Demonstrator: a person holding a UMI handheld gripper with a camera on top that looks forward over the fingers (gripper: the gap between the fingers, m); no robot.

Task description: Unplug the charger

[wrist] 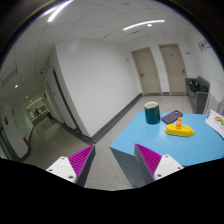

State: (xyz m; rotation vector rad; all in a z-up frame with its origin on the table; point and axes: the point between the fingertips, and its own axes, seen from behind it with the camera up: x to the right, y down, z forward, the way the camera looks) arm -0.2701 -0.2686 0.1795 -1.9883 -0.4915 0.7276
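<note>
Hand-held gripper [115, 160] nearest, fingers spread wide apart, grasping nothing, magenta pads [82, 158] facing inward. Beyond the right finger, a light blue tabletop [150, 140] carrying a dark teal cup [152, 112], a yellow toy-like object [179, 128] just beside it, and a dark flat item [172, 117] behind. Charger not identifiable. Farther off, white walls, two doors [148, 68], a corridor to the left.

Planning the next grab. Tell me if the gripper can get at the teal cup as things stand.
Probably yes. The gripper has its jaws open and empty, and the cup stands beyond them on the blue table, with nothing in between.
</note>
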